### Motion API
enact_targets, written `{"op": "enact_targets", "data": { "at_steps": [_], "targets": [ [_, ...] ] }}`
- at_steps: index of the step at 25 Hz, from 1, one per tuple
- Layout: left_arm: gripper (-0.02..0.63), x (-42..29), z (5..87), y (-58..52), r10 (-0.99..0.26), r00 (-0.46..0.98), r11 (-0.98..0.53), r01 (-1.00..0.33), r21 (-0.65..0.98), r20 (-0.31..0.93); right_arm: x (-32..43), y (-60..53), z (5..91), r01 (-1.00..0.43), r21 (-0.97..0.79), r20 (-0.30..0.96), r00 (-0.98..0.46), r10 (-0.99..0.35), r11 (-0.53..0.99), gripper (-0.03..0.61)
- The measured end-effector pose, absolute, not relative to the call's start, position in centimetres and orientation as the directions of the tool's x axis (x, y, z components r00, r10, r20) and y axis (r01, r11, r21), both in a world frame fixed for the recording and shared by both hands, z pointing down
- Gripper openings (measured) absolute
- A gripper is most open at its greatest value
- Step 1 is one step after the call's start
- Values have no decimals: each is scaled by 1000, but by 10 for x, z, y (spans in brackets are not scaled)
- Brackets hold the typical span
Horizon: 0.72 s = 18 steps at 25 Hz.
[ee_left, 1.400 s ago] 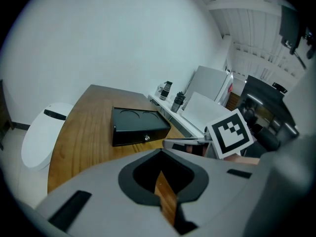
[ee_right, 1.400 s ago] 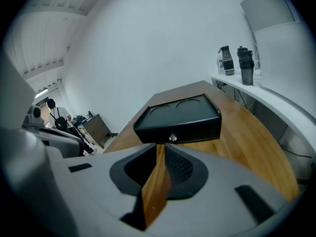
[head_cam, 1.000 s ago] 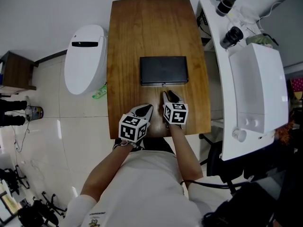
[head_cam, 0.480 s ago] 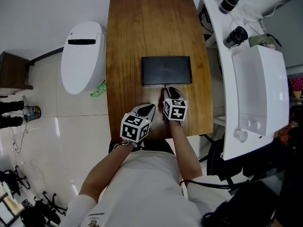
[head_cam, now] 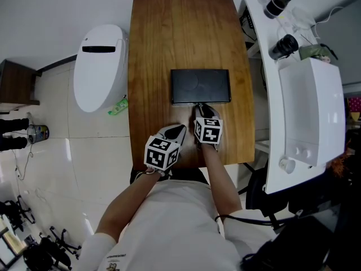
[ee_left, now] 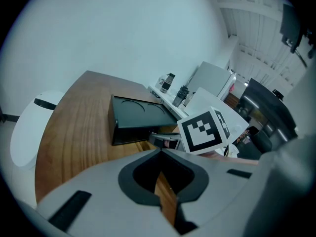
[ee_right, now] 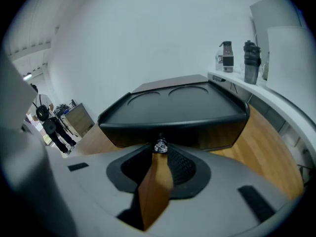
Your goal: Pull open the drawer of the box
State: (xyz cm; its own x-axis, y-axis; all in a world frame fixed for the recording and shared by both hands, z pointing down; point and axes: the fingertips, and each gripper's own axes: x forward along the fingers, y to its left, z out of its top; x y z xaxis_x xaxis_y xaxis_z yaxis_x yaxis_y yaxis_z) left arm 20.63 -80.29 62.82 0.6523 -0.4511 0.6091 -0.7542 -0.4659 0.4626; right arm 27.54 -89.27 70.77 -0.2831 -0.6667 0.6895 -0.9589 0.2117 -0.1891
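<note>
A flat black box (head_cam: 201, 86) lies in the middle of the wooden table (head_cam: 169, 33), its drawer front facing me, drawer closed. A small shiny knob (ee_right: 160, 146) sticks out of that front. My right gripper (head_cam: 199, 107) reaches the front edge of the box, and in the right gripper view its jaws close together on the knob. My left gripper (head_cam: 180, 130) rests lower left of the box over the table, jaws together with nothing between them. In the left gripper view the box (ee_left: 138, 120) lies ahead, with the right gripper's marker cube (ee_left: 202, 131) beside it.
A white rounded appliance (head_cam: 98, 66) stands on the tiled floor left of the table. A white counter (head_cam: 307, 112) runs along the right, with two dark bottles (head_cam: 279, 1) at its far end. The table's near edge is just under my grippers.
My right gripper has moved forward from a little short of the box to its front, where the jaws meet the knob. The left gripper has stayed where it was.
</note>
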Motion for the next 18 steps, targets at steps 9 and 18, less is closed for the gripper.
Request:
{"op": "enact_targets", "data": {
  "at_steps": [9,18],
  "targets": [
    [3,203,633,-804,-458,636,-448,-769,456,622,276,-895,709,-962,-155,701,-266,-662,223,58],
    [3,204,633,-800,-456,630,-443,-773,453,629,276,-894,709,-967,-122,706,-244,-665,225,55]
  ]
}}
